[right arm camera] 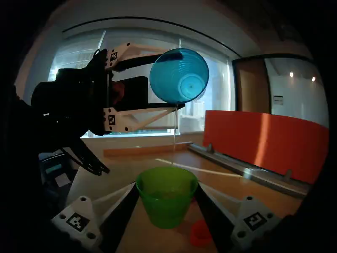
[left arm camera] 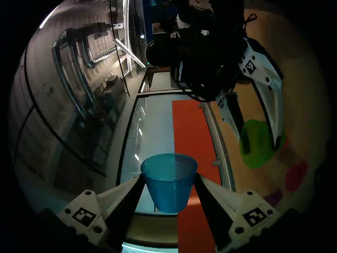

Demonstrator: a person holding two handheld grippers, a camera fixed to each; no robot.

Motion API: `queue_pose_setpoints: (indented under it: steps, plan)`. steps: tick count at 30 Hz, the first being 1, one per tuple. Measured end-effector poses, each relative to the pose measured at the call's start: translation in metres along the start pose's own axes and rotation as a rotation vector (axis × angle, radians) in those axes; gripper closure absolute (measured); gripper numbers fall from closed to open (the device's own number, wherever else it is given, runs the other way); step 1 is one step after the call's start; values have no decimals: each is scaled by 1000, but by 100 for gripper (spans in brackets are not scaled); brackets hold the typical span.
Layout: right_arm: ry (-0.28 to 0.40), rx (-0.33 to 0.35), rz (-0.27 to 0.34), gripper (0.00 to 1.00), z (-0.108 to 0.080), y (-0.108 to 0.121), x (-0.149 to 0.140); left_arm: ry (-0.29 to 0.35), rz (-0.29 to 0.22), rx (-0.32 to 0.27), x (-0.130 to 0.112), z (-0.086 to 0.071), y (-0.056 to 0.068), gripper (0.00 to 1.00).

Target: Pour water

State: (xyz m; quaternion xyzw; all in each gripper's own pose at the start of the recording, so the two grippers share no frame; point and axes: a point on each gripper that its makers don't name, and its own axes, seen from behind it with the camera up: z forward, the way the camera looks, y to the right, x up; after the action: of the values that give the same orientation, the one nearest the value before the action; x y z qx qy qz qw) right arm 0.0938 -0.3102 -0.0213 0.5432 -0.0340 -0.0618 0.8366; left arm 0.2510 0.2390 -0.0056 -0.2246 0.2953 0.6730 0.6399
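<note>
Your blue cup (left arm camera: 169, 181) is a translucent teal-blue with faint horizontal ridges. The left gripper (left arm camera: 169, 179) around it has white fingers lined in black, each with a black-and-white square marker. Your green cup (right arm camera: 167, 198) is a bright, see-through lime. The right gripper (right arm camera: 167, 185) has the same white fingers, black lining and square markers. The table (right arm camera: 236, 181) is pale tan wood, the panel (right arm camera: 269, 139) is a flat orange-red, and the small cap (right arm camera: 201, 233) is red.
</note>
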Motion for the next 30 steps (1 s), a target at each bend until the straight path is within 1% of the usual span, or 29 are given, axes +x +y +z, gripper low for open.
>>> queue_pose_setpoints:
  steps: [6, 12, 20, 21, 24, 30]
  plan:
    - [3, -2, 3, 9, 0, 0, 0, 1, 9, 0, 1, 1, 2, 16]
    - [2, -1, 1, 9, -1, -1, -1, -1, 2, 0, -2, 2, 2, 16]
    - [5, -3, -1, 9, -2, -1, 1, -16, -45, -2, -10, 4, 2, 16]
    - [5, -3, -1, 9, -3, -1, 1, -19, -54, -2, -11, 5, 1, 16]
    - [5, -4, -3, 9, -3, -2, 1, -39, -108, 4, -19, 6, 1, 16]
    - [9, -8, -11, 9, -5, -3, 3, -60, -260, 9, -29, 7, 1, 16]
